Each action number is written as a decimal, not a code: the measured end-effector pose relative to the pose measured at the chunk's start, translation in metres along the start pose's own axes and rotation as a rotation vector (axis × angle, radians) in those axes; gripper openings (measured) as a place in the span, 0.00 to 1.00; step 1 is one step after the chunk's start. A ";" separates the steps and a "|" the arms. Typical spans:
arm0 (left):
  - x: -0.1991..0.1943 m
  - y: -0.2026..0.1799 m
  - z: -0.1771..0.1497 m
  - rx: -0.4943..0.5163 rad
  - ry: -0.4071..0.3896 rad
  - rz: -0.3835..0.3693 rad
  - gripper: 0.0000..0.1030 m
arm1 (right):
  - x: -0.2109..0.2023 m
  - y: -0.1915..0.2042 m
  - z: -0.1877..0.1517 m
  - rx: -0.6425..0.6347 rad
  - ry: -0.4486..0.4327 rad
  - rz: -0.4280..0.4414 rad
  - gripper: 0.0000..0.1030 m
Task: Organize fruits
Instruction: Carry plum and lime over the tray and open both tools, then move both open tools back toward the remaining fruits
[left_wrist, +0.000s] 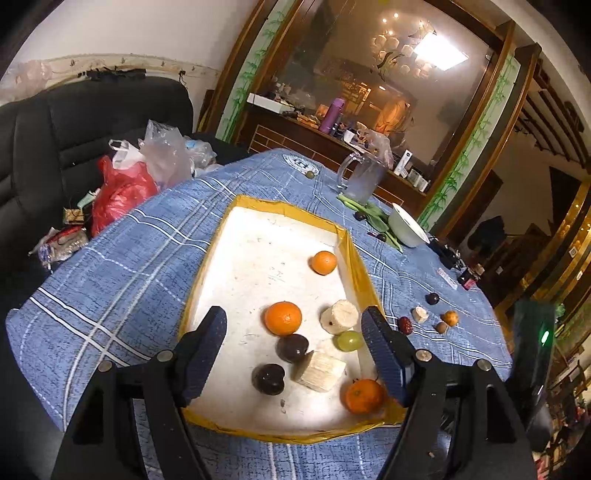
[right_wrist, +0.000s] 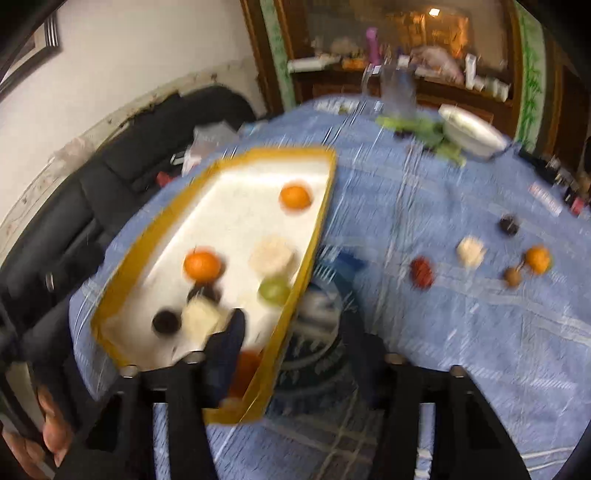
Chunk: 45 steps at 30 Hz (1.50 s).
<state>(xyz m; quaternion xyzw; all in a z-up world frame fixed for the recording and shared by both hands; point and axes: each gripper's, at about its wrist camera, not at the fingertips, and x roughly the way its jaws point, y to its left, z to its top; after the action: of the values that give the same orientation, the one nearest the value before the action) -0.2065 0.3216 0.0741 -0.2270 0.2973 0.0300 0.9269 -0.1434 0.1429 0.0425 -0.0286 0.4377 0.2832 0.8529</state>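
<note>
A white tray with a yellow rim (left_wrist: 354, 266) lies on the blue checked tablecloth. In it are three oranges (left_wrist: 283, 318), two dark plums (left_wrist: 268, 379), a green grape (left_wrist: 348, 340) and two pale cut chunks (left_wrist: 320, 371). My left gripper (left_wrist: 295, 354) is open and empty, above the tray's near half. My right gripper (right_wrist: 291, 306) is open and empty, over the tray's right rim (right_wrist: 314, 240); that view is blurred. Loose on the cloth right of the tray lie a red date (right_wrist: 422, 272), a pale chunk (right_wrist: 470, 251), a dark plum (right_wrist: 509, 225), a small orange (right_wrist: 537, 259) and a brown nut (right_wrist: 512, 277).
A white bowl (left_wrist: 406, 225), green leaves (left_wrist: 373, 216) and a glass jug (left_wrist: 362, 181) stand at the table's far side. Plastic bags (left_wrist: 122, 188) and a black sofa (left_wrist: 55, 125) are at the left. Small items (left_wrist: 454, 266) lie at the far right edge.
</note>
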 end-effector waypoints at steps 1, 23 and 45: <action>0.001 -0.002 0.000 0.000 0.008 -0.003 0.73 | 0.003 0.002 -0.004 -0.002 0.015 0.022 0.42; -0.048 -0.093 -0.006 0.183 -0.050 -0.060 0.73 | -0.084 -0.018 -0.031 0.065 -0.199 0.019 0.92; -0.157 -0.246 0.112 0.460 -0.352 -0.202 1.00 | -0.389 -0.100 0.074 -0.225 -0.628 -0.723 1.00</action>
<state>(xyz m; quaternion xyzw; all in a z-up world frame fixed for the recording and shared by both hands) -0.2288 0.1630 0.3421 -0.0307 0.1071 -0.0917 0.9895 -0.2158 -0.0967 0.3651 -0.1837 0.0881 0.0095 0.9790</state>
